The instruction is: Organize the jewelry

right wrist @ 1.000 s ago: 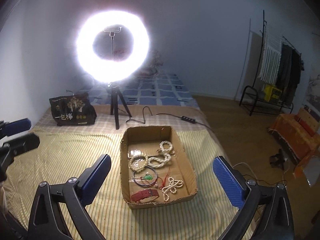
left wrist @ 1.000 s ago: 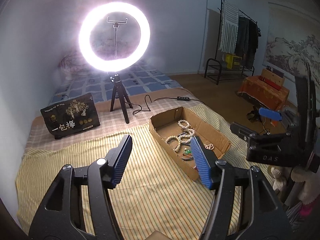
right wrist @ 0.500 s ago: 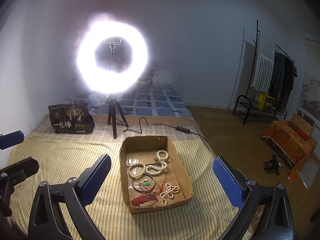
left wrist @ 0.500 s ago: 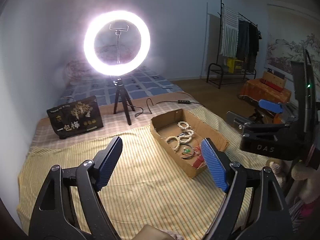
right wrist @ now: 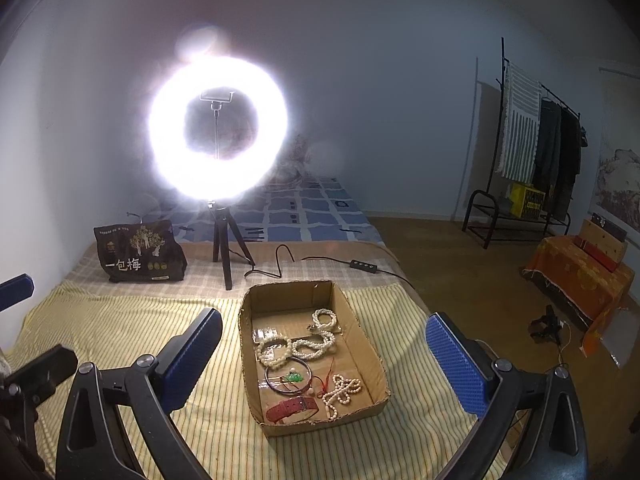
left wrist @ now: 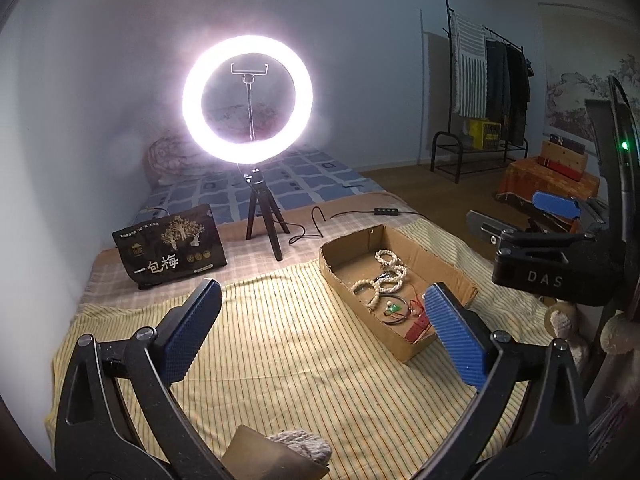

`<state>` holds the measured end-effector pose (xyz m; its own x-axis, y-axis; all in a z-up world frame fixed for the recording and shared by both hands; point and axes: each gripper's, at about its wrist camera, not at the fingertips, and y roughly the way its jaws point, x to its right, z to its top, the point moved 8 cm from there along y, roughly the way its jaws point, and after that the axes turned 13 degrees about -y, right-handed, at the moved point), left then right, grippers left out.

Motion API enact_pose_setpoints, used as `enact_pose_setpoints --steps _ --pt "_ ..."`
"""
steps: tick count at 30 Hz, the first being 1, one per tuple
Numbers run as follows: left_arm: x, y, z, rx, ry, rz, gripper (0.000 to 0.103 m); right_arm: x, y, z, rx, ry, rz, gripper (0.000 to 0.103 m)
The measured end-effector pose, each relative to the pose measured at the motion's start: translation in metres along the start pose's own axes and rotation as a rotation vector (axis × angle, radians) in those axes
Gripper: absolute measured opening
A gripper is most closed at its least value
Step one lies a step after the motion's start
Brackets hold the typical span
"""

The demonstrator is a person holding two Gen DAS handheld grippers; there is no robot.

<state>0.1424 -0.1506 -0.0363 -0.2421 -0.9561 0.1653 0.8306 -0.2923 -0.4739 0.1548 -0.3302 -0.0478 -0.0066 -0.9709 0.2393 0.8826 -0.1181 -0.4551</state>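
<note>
A shallow cardboard box (right wrist: 362, 344) sits on the yellow striped blanket (right wrist: 120, 324). It holds white bead strands (right wrist: 316, 340), a dark bangle with a green charm (right wrist: 290, 378), a red strap (right wrist: 290, 406) and a small white bead string (right wrist: 342, 392). My right gripper (right wrist: 324, 354) is open and empty, held above and in front of the box. My left gripper (left wrist: 322, 330) is open and empty, left of the box (left wrist: 450, 276). The right gripper shows at the right of the left wrist view (left wrist: 548, 236).
A lit ring light on a black tripod (right wrist: 218, 128) stands behind the box, its cable and switch (right wrist: 362, 266) trailing right. A black snack bag (right wrist: 138, 252) lies at the back left. The bed's right edge drops to a wooden floor (right wrist: 472, 280).
Both grippers have drawn back and up from the box, so it looks smaller and farther. The left gripper's jaws have opened wider. The jewelry has not moved.
</note>
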Motion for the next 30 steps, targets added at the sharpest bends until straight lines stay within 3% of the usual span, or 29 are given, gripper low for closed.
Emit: enact_pose_setpoints --steps 30 --pt "0.0007 0.0026 -0.0058 -0.020 -0.003 0.012 0.103 -0.0047 0.0103 -0.0073 -0.020 -0.016 -0.007 0.103"
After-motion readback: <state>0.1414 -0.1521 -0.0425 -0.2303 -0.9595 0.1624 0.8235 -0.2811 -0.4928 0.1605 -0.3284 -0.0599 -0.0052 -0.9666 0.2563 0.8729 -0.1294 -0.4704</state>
